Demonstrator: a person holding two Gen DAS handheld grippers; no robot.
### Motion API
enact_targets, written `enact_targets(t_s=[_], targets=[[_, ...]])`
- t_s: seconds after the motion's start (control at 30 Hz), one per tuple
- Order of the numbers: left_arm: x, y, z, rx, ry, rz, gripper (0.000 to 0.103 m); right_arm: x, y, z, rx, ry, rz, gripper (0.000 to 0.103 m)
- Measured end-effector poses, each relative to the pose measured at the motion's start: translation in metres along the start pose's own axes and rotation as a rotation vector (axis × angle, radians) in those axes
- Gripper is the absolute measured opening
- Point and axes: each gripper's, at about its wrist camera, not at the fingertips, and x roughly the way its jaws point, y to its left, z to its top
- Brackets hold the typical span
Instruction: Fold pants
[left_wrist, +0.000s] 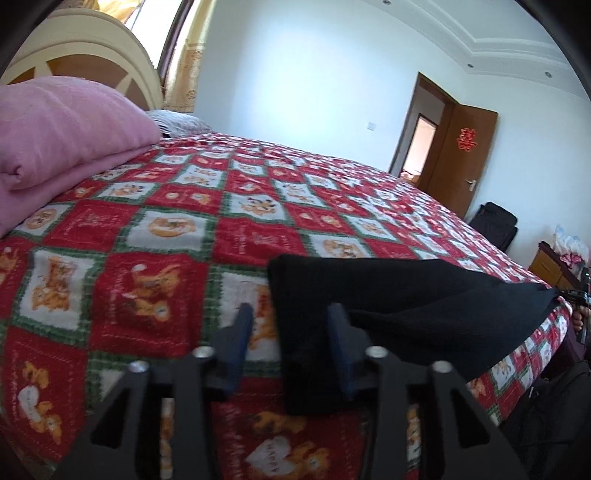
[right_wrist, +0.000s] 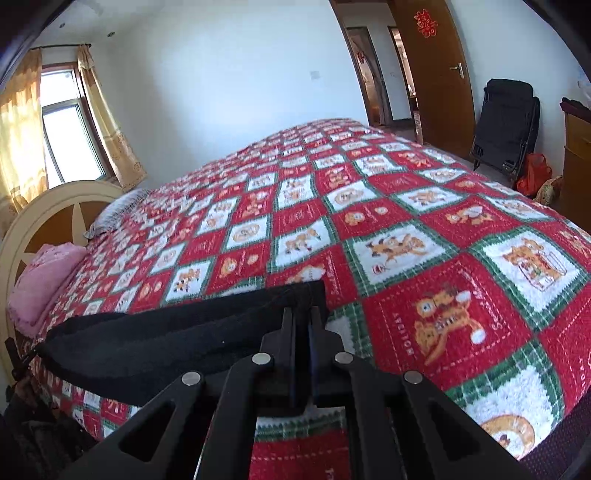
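My R cam: blanket (right_wrist: 424, 206) red square w/ bear reads "HOLIDAY" + "EDITION". L cam: heart patch reads "HAPPY", blurry. Door (right_wrist: 432, 70) has red double-happiness (囍) sign (right_wrist: 426, 23). Other script too small.

Daylight pours in through the window (right_wrist: 70, 125) by the headboard, washing its panes out to white and leaving the white walls bright and cool. Both fisheye views bend the room hard and go black at the corners. The bedspread (left_wrist: 155, 236) pattern smears slightly, softest nearest the lens.
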Motion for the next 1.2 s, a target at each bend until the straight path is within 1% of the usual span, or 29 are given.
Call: enact_targets(t_s=[0.03, 0.07, 0.1, 0.13, 0.17, 0.23, 0.27, 0.37, 0.43, 0.47, 0.53, 0.57, 0.67, 0.73, 0.77, 0.8, 0.9, 0.93, 0.97, 1.0, 1.07, 1.13, 1.2], targets=[[-0.004, 0.005, -0.002, -0.006, -0.003, 0.018, 0.053, 0.0, 0.0, -0.001, -0.004, 0.008, -0.016, 0.012], [-0.008, 0.011, -0.003, -0.016, 0.0, 0.036, 0.053, -0.002, -0.002, -0.003, -0.01, 0.009, -0.031, 0.03], [-0.012, 0.017, -0.005, -0.029, 0.002, 0.055, 0.053, -0.003, -0.003, -0.004, -0.007, 0.01, -0.039, 0.038], [-0.016, 0.023, -0.007, -0.044, 0.001, 0.074, 0.053, -0.007, -0.007, -0.005, 0.005, 0.008, -0.043, 0.042], [-0.023, 0.03, -0.009, -0.063, -0.004, 0.092, 0.054, -0.011, -0.01, -0.005, 0.015, 0.001, -0.05, 0.042], [-0.03, 0.035, -0.012, -0.089, -0.017, 0.12, 0.061, -0.022, -0.015, -0.007, 0.034, -0.023, -0.081, 0.043], [-0.034, 0.037, -0.012, -0.107, -0.027, 0.131, 0.062, -0.028, -0.016, -0.007, 0.038, -0.04, -0.105, 0.043], [-0.039, 0.036, -0.01, -0.152, -0.054, 0.127, 0.062, -0.049, -0.014, -0.003, 0.068, -0.115, -0.179, 0.043], [-0.04, 0.026, -0.007, -0.156, -0.069, 0.096, 0.062, -0.066, -0.002, 0.001, 0.089, -0.185, -0.198, 0.043], [-0.039, 0.017, -0.004, -0.146, -0.073, 0.082, 0.063, -0.071, 0.007, 0.003, 0.081, -0.201, -0.204, 0.043], [-0.034, 0.0, 0.001, -0.122, -0.066, 0.052, 0.074, -0.072, 0.043, 0.009, 0.003, -0.211, -0.179, 0.043], [-0.031, -0.01, 0.003, -0.108, -0.061, 0.033, 0.075, -0.068, 0.065, 0.011, -0.053, -0.194, -0.158, 0.044], [-0.019, -0.04, 0.007, -0.038, -0.038, -0.002, 0.075, -0.036, 0.142, 0.007, -0.254, -0.09, -0.068, 0.044], [-0.01, -0.053, 0.008, -0.007, -0.018, -0.009, 0.075, -0.007, 0.2, -0.01, -0.413, -0.015, 0.01, 0.044], [-0.004, -0.059, 0.007, 0.007, -0.004, -0.003, 0.075, 0.005, 0.226, -0.02, -0.474, 0.017, 0.044, 0.044], [0.003, -0.064, 0.005, 0.018, 0.013, 0.013, 0.075, 0.022, 0.258, -0.035, -0.546, 0.064, 0.1, 0.044], [0.02, -0.07, -0.003, 0.033, 0.064, 0.052, 0.075, 0.053, 0.323, -0.072, -0.674, 0.152, 0.231, 0.044], [0.024, -0.07, -0.006, 0.036, 0.079, 0.075, 0.075, 0.063, 0.346, -0.087, -0.725, 0.179, 0.265, 0.044], [0.026, -0.072, -0.009, 0.052, 0.072, 0.099, 0.075, 0.069, 0.362, -0.099, -0.764, 0.197, 0.286, 0.044], [0.026, -0.075, -0.01, 0.063, 0.065, 0.107, 0.078, 0.078, 0.38, -0.113, -0.824, 0.21, 0.305, 0.044], [0.025, -0.078, -0.012, 0.076, 0.072, 0.129, 0.079, 0.085, 0.401, -0.13, -0.899, 0.213, 0.318, 0.044], [0.027, -0.083, -0.012, 0.092, 0.082, 0.15, 0.082, 0.092, 0.416, -0.145, -0.953, 0.215, 0.317, 0.044], [0.028, -0.086, -0.012, 0.093, 0.097, 0.182, 0.082, 0.103, 0.423, -0.151, -0.984, 0.214, 0.294, 0.044]])
